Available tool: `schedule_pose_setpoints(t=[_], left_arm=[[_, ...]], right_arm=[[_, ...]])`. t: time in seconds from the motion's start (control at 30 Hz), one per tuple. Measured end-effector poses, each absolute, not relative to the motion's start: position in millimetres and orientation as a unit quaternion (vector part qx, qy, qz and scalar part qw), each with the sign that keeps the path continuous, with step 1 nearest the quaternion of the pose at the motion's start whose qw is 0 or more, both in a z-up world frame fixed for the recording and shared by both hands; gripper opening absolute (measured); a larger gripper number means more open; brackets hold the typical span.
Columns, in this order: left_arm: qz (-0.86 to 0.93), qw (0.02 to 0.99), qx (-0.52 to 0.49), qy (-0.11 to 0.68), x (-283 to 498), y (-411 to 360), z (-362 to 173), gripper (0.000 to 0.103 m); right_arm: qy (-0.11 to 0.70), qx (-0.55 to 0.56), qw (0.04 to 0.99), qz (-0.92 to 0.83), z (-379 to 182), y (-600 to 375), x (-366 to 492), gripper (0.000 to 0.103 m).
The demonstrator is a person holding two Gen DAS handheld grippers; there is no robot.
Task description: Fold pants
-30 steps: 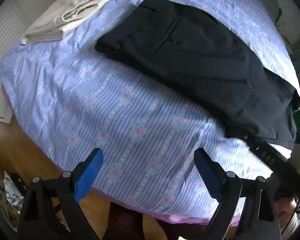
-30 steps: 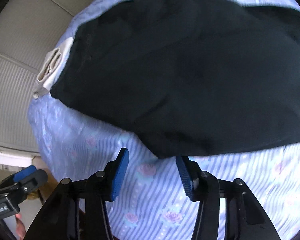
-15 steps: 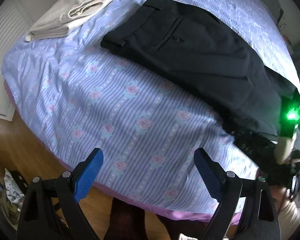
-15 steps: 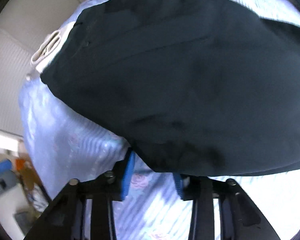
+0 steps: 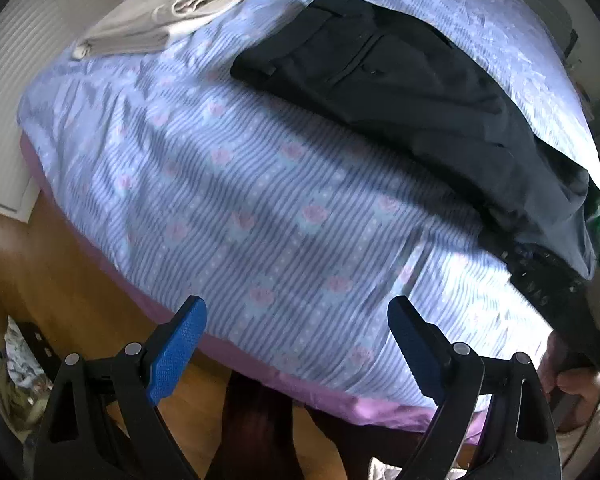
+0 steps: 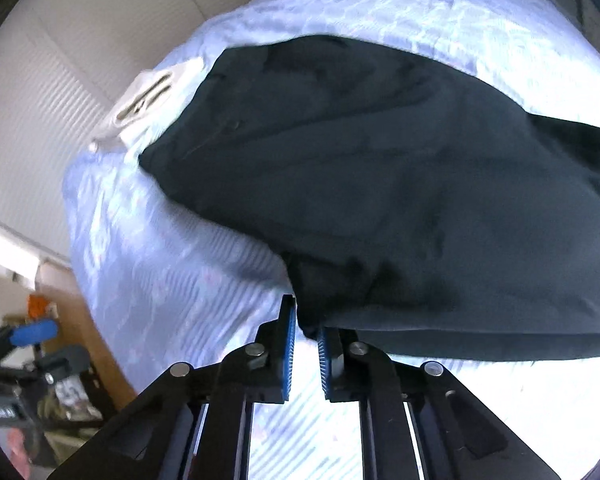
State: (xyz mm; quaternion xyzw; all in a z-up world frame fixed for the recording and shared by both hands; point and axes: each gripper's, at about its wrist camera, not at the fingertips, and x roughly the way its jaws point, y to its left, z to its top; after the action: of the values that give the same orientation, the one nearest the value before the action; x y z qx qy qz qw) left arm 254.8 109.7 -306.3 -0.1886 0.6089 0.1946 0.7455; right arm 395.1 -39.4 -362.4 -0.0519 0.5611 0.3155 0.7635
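Note:
Black pants point(image 5: 396, 76) lie stretched across a bed with a blue striped floral cover point(image 5: 260, 208), waistband toward the far left. My left gripper point(image 5: 296, 344) is open and empty, held off the bed's near edge, well short of the pants. In the right wrist view my right gripper point(image 6: 305, 340) is shut on the hem corner of the black pants point(image 6: 400, 200) and lifts that end off the cover. The right gripper also shows at the right edge of the left wrist view point(image 5: 548, 280).
A folded beige garment point(image 5: 168, 16) lies at the far left corner of the bed; it also shows in the right wrist view point(image 6: 144, 100). A purple sheet edge point(image 5: 260, 364) and wooden floor point(image 5: 60, 248) lie below the bed. White slatted doors stand behind.
My right gripper has closed from open onto the pants' hem corner and raised it. The left gripper has stayed open and drawn back a little from the bed.

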Motion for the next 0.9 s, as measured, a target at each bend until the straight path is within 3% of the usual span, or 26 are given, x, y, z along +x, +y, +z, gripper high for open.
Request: schedule_pose_setpoints(t=[0.23,0.3,0.37,0.5,0.57,0.9], left_arm=[[0.195,0.750,-0.197,0.600,249,121,-297,0.093],[0.189,0.756,-0.202,0.593,248,131,-291,0.093],[0.178,0.766,-0.202,0.584,250,144,-282,0.093],[0.145,0.789,-0.194,0.565,259,176,-264,0.093],[0.121,0.803,-0.184,0.554,270,194,-255,0.092],[-0.017,0.826,-0.160,0.540,397,273,-255,0.078]], right_arm=[[0.601,-0.057,0.740,0.297,-368,-49,378,0.009],[0.594,-0.053,0.751,0.284,-349,-54,372,0.019],[0.587,-0.033,0.765,0.264,-326,-59,370,0.042],[0.570,0.007,0.787,0.235,-278,-60,371,0.044],[0.559,0.013,0.797,0.228,-260,-46,375,0.053],[0.555,0.019,0.811,0.183,-242,15,430,0.054]])
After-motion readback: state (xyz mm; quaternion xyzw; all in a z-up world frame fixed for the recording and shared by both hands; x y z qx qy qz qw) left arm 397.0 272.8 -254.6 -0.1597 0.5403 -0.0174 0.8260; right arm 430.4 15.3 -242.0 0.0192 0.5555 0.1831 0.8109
